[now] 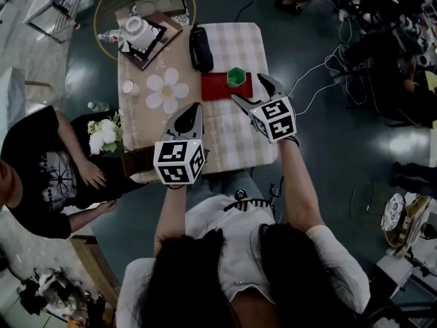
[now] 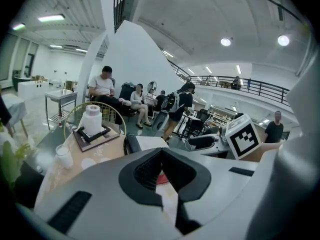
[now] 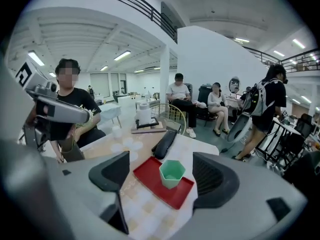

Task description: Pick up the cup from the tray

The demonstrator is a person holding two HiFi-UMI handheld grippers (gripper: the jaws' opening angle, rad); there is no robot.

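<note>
A green hexagonal cup (image 1: 236, 76) stands upright on a red tray (image 1: 217, 87) on the checked tablecloth. My right gripper (image 1: 250, 89) hovers just on the near side of the tray, its jaws spread wide with nothing between them. In the right gripper view the cup (image 3: 172, 173) sits on the tray (image 3: 150, 176) ahead, centred between the right gripper (image 3: 165, 176) pads without touching either. My left gripper (image 1: 193, 109) hangs over the table's near left part, left of the tray. In its own view the left gripper (image 2: 161, 172) has its pads pressed together on nothing.
A black case (image 1: 200, 48) lies just behind the tray. A wooden board with a white roll (image 1: 140, 33) sits at the far left, a small white cup (image 1: 130, 87) nearer. A seated person (image 1: 41, 173) and white flowers (image 1: 104, 135) are at the table's left side. Cables (image 1: 328, 67) lie on the floor to the right.
</note>
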